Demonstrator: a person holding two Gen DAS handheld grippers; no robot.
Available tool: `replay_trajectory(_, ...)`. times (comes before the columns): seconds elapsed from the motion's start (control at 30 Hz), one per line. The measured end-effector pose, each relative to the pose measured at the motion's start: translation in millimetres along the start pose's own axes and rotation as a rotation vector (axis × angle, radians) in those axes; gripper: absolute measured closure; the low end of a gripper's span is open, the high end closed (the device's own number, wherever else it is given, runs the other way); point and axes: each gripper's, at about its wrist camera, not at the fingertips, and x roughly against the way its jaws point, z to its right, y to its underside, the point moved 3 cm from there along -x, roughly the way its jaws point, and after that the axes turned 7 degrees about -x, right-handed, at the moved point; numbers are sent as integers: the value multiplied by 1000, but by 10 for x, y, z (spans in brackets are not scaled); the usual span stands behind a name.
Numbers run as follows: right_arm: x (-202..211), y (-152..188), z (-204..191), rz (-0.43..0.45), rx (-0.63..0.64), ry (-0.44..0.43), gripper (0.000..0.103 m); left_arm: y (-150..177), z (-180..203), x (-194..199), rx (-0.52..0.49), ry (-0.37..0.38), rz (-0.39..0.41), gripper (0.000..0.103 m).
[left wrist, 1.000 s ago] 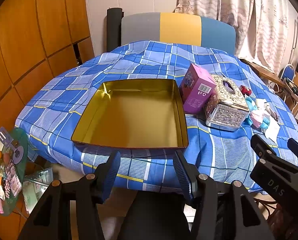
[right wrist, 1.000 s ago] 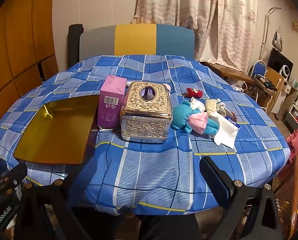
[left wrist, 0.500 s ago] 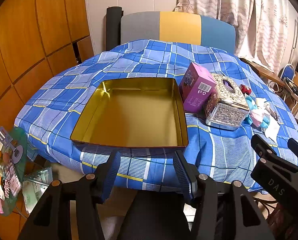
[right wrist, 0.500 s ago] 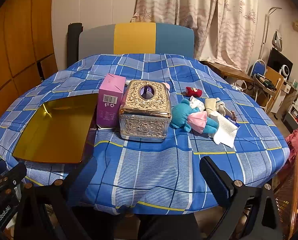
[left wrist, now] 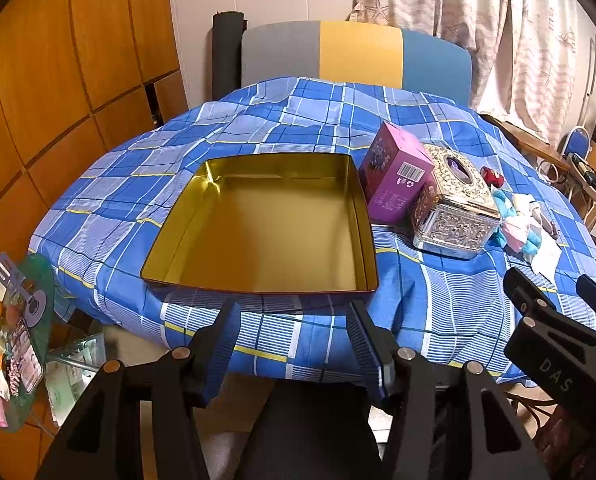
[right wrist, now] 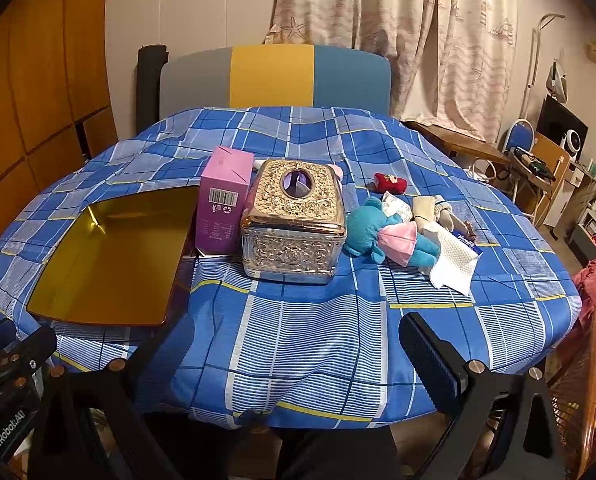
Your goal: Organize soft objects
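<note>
**Grippers idle at the table edge, nothing yet picked up**

Nothing had changed over the last second: both views matched the earlier ones, no object had shifted, and neither hand had moved. For the task, that meant sorting had not begun; the gold tray [left wrist: 258, 224] lay empty on the left part of the blue checked tablecloth [right wrist: 298, 320].

The left gripper [left wrist: 294, 344] hung just off the near table edge, its jaws partly open with nothing between them, in line with the tray's near rim. The right gripper [right wrist: 290, 360] also sat short of the table edge, jaws spread wide and empty.

The soft things lay in a loose cluster on the right side: a blue plush toy in a pink dress [right wrist: 382, 236], a small red plush [right wrist: 390, 183] farther back, a beige soft toy [right wrist: 428, 210] and a white cloth [right wrist: 456, 264], touching or overlapping one another. Between them and the tray stood a purple box [right wrist: 222, 204] and an ornate metallic tissue box [right wrist: 296, 220], side by side, the purple box right against the tray's right wall.

Room to move looked good in front: a broad bare strip of cloth ran along the near edge. The likely snag was the two boxes, which stood across the straight path from cluster to tray, so a carry would probably need to pass over or in front of them. The cloth draped over the table edge and could catch a low finger.
</note>
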Motion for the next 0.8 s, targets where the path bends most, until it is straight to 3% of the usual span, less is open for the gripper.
replay_trajectory(0.8, -1, 10, -7, -8, 2, -17, 0, 25, -2, -57, -5, 12, -13, 47)
